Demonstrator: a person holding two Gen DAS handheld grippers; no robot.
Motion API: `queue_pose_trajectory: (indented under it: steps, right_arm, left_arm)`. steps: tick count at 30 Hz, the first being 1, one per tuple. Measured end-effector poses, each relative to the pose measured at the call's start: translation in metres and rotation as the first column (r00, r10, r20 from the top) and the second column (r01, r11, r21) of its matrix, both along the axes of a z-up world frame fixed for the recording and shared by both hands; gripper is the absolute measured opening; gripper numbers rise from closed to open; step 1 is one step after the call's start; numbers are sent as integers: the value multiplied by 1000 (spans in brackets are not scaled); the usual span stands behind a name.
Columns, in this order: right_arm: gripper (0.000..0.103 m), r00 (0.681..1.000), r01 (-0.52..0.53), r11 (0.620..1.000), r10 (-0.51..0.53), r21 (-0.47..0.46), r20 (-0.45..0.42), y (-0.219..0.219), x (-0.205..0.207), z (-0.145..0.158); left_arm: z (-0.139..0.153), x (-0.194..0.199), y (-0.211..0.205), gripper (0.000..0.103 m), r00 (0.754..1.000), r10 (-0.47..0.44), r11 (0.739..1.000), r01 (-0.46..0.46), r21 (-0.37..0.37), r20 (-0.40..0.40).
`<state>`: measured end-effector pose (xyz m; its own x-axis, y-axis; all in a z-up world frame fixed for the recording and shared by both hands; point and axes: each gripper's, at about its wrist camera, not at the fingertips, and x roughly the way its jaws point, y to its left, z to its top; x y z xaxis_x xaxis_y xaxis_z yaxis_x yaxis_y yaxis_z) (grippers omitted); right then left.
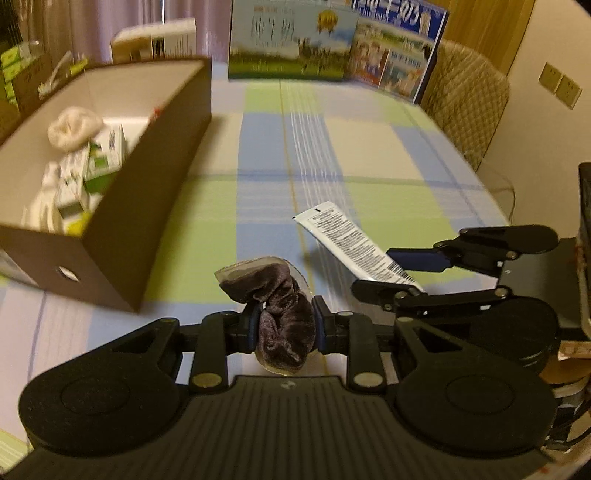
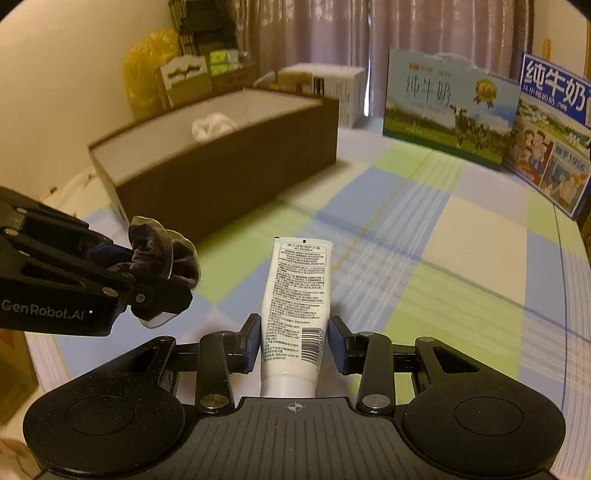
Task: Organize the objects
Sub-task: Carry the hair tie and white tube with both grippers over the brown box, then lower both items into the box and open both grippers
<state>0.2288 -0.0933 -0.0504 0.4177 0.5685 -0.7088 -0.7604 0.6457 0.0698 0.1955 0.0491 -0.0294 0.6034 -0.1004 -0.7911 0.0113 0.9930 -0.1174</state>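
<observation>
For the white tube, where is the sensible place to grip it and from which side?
Grip the white tube on its round lower body near the cap end, pads on its two side edges, coming from behind the cap along its length. That end is thicker; the crimped end is flat. The right gripper holds it there.

milk cartons [image 2: 448,105], curtain [image 2: 314,33] — quilted chair [image 1: 465,107]

Open checked tablecloth [image 2: 461,236] ahead; brown box [image 2: 221,173] left, milk cartons [image 2: 447,107] behind.
</observation>
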Motion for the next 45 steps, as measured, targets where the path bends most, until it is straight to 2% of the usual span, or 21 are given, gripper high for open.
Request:
queue_pose_trajectory:
  steps: [5,12,23,33,45]
  right_arm:
    - [36,1000,3,998,-3,62,1,13,1,26]
    - [36,999,-19,988,23,152,-28,44,-1,59]
    - [36,996,-74,963,86,260,-38,126,0,97]
    - [36,998,-42,967,54,250,-42,188,11,95]
    - [36,997,50,983,-39,178,-65,225,37,66]
  left_arm:
    - [28,-2,14,24,997,23,1000,-23,-11,72]
    - [54,-7,49,24,988,82,997,-82,-5,129]
    - [80,-8,124,24,964,180,981,-191,36,193]
    - [83,11,185,24,957,197,975,-213,56,213]
    - [63,45,224,24,975,146,986,-156,50,169]
